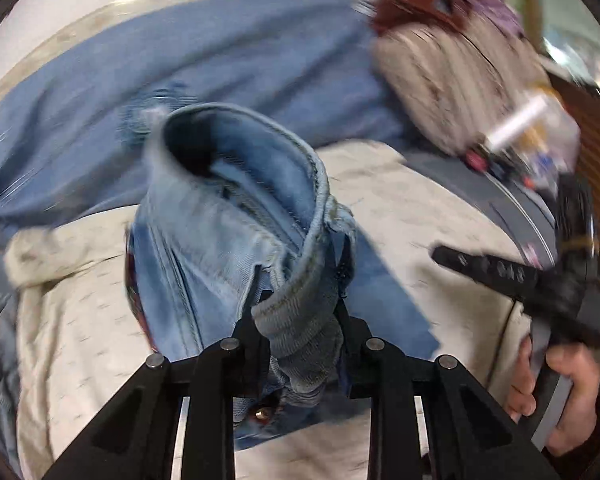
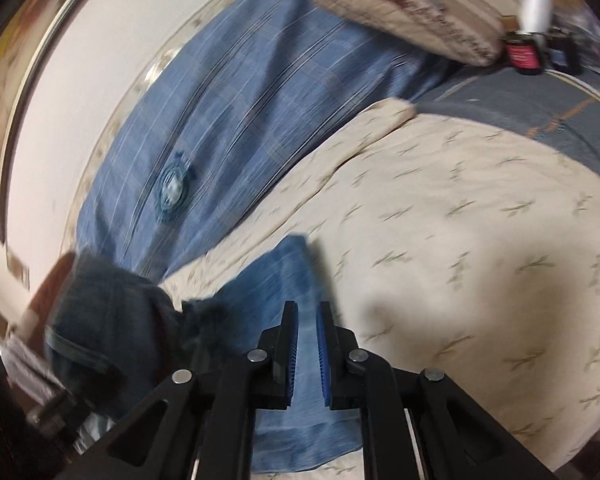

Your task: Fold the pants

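On the cream bedspread (image 2: 460, 240), jeans (image 1: 228, 216) bunch between left fingers (image 1: 256, 332).

Jeans (image 1: 220, 216): faded light-blue denim, rough weave w/ thick stitched seams. Bedspread (image 2: 480, 240): matt cream cloth, small leaf print. Blue blanket (image 2: 240, 92): soft woven cloth, thin stripes. Left gripper (image 1: 300, 320): matt black plastic, shiny metal pins.

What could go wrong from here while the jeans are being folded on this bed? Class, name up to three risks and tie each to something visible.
1. The left gripper pinches only a bunched edge of the jeans, so the denim might slip out.
2. The right gripper hangs over the denim without visibly clamping it, so that end may drag or wrinkle.
3. The small jars near the pillow could be knocked if the fabric swings.
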Action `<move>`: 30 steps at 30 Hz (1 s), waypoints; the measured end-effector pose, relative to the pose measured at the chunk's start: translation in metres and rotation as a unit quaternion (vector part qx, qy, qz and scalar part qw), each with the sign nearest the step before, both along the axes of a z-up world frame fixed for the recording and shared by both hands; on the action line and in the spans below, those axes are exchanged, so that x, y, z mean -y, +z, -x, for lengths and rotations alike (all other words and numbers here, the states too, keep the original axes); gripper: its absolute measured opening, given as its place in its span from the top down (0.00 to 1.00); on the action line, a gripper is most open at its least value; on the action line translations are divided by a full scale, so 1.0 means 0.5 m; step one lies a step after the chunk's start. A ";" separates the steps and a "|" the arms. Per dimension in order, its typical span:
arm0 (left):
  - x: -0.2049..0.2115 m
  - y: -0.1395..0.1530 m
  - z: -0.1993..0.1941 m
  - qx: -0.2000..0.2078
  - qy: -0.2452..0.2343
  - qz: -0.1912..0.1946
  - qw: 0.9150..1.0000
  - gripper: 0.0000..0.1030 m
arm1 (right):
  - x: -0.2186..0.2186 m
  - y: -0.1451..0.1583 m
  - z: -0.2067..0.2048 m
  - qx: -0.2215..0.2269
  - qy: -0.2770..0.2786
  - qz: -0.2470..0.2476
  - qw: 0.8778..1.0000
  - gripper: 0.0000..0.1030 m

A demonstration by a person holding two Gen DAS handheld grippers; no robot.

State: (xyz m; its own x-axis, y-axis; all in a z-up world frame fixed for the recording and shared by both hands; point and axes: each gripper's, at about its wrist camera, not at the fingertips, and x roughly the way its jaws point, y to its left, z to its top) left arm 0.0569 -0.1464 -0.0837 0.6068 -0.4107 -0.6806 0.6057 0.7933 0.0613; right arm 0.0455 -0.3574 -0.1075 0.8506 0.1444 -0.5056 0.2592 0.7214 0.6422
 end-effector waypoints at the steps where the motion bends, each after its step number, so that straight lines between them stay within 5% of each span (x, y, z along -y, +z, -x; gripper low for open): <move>1: 0.019 -0.012 0.002 -0.013 -0.009 -0.008 1.000 0.73 | 0.010 0.000 0.005 0.001 -0.008 -0.004 1.000 0.88; 4: 0.027 -0.027 0.002 -0.058 -0.014 -0.004 0.998 0.72 | 0.043 -0.003 0.021 0.003 -0.037 -0.020 0.999 0.87; 7: 0.002 -0.012 0.010 -0.057 -0.032 0.010 0.998 0.63 | 0.059 -0.008 0.022 -0.002 -0.040 -0.035 0.999 0.87; 11: -0.046 0.044 0.035 -0.075 -0.099 0.134 0.983 0.47 | 0.049 -0.012 0.005 -0.007 -0.032 -0.039 0.999 0.87; 12: -0.049 0.054 0.040 -0.064 -0.097 0.139 0.983 0.40 | 0.042 -0.010 0.001 -0.007 -0.030 -0.034 0.999 0.87; 15: -0.064 0.066 0.034 -0.031 -0.067 0.123 0.990 0.37 | 0.028 -0.006 0.003 -0.001 -0.029 -0.021 0.999 0.87; 24: -0.173 -0.050 -0.062 -0.096 0.080 0.060 0.990 0.37 | -0.040 0.056 -0.002 0.075 0.047 0.043 0.995 0.87; 30: -0.149 -0.107 -0.066 -0.115 0.068 0.017 0.991 0.37 | -0.151 0.089 -0.067 0.101 0.154 0.091 0.979 0.87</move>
